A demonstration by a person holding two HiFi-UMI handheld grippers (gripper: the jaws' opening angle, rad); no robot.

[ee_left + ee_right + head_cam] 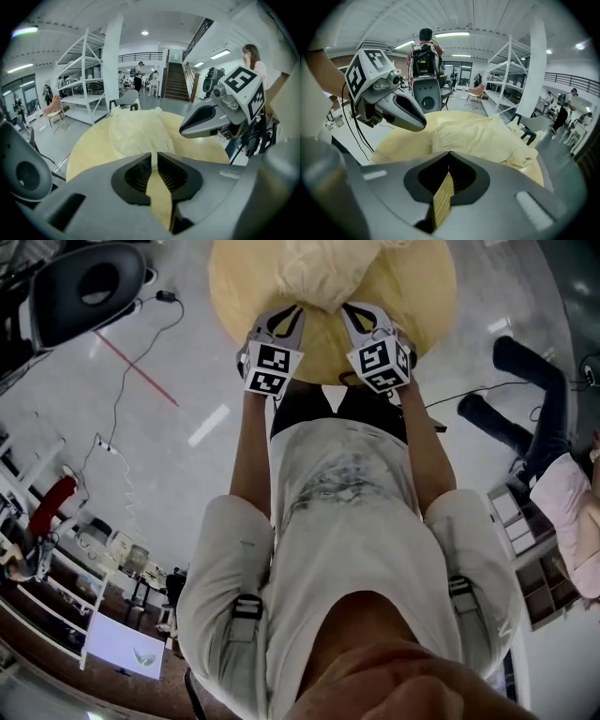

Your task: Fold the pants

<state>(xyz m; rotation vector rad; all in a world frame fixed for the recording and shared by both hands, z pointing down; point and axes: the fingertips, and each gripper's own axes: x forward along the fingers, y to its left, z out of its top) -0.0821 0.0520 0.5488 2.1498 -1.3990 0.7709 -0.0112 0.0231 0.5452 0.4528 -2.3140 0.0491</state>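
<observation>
Lying on round table, pale yellow pants point waistband toward the person, long axis running away to the far edge; left gripper jaws narrowly apart, right gripper jaws together, both empty

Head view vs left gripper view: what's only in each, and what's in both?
Head view only: the person's shirt and a red floor line. Left gripper view only: stairs, white shelving and a column. Both: pants on the round table, and the right gripper.
</observation>
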